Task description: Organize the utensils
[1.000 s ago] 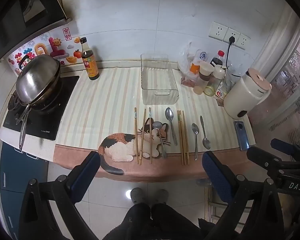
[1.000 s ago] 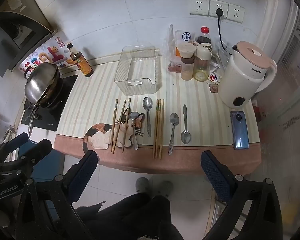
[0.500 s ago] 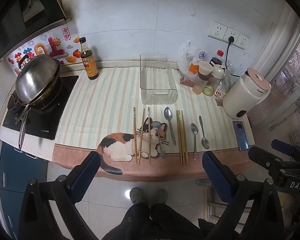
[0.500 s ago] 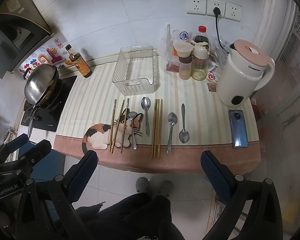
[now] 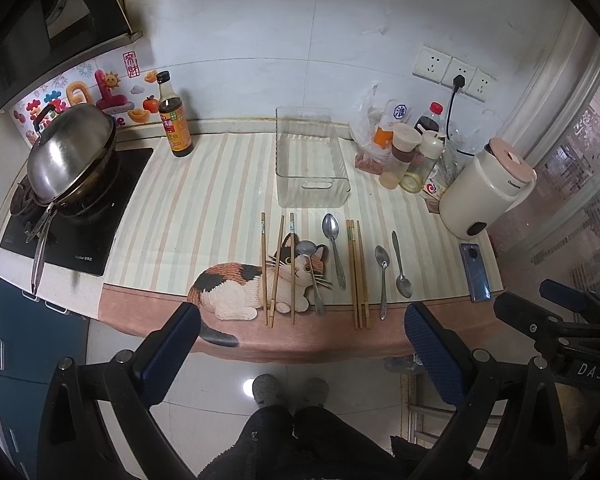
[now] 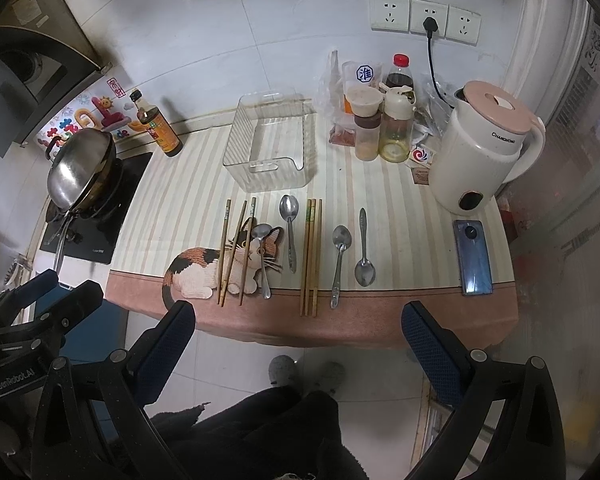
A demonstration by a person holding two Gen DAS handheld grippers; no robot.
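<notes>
Left gripper (image 5: 300, 354) and right gripper (image 6: 298, 354): both spread wide, nothing held, hanging off the counter's front edge above the floor. Chopsticks (image 6: 310, 256), a second chopstick group (image 5: 278, 270) and four spoons (image 6: 342, 266) lie in a row along the front edge. Clear plastic bin (image 5: 310, 164) sits behind them, mid-counter, near the back wall.

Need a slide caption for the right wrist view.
Both grippers open and back from the counter; spoons and chopsticks lie in a row before the empty clear bin.
</notes>
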